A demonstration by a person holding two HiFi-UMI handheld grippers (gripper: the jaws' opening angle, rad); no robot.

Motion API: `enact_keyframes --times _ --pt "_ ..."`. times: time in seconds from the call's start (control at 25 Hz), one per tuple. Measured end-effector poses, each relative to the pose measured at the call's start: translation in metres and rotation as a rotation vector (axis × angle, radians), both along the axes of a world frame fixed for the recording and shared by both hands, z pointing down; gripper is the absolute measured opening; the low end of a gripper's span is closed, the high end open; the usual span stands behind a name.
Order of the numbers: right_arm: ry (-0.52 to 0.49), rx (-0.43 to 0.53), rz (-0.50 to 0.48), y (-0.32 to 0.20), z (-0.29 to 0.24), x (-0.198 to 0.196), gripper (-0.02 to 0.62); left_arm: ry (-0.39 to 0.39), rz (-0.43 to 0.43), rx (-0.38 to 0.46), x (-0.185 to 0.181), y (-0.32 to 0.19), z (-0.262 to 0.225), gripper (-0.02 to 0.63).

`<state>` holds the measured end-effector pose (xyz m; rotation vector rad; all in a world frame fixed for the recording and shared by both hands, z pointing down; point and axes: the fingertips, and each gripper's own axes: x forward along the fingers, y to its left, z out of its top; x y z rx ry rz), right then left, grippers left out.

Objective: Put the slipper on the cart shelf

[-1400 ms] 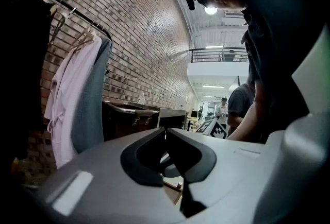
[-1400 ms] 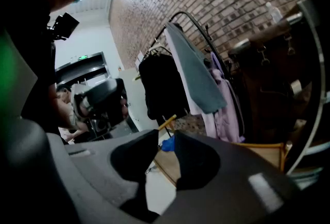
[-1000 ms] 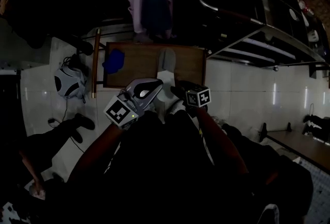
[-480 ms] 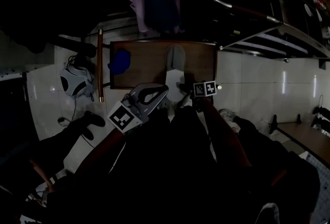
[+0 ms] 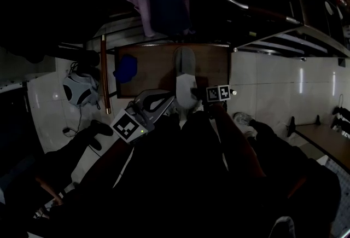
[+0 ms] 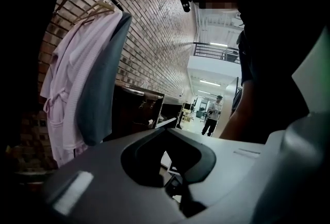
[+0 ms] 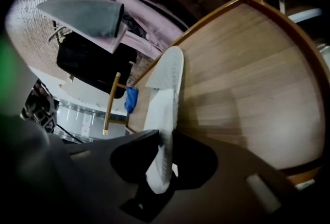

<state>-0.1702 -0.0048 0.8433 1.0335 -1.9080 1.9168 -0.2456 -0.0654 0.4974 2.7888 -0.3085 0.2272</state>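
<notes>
The wooden cart shelf spreads below me, and the pale slipper lies on it near the middle, toe pointing away. My right gripper has just been closing and pinches the slipper's heel end. My left gripper hangs just beside it, jaws together on nothing.
</notes>
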Motion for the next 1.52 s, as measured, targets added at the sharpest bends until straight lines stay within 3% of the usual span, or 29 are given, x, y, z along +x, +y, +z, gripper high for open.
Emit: enact_keyframes --times 0.4,0.72,1.0,1.32,1.52 --pt "0.055 0.19 0.008 -0.001 -0.047 0.015 0.058 0.042 -0.01 0.003 0.003 -0.021 0.004 0.003" --pt "0.117 0.456 0.061 -0.011 -0.141 0.033 0.058 0.05 0.035 0.035 0.017 -0.005 -0.013 0.003" --pt "0.077 0.71 0.096 -0.012 -0.246 0.046 0.058 0.088 -0.006 0.088 0.025 0.003 -0.046 0.003" --pt "0.191 1.024 0.186 -0.032 -0.357 0.078 0.058 0.106 -0.051 0.141 0.038 0.009 -0.076 0.003" --pt "0.297 1.163 0.166 -0.039 -0.41 0.079 0.058 0.116 -0.052 0.167 0.052 0.009 -0.092 0.003"
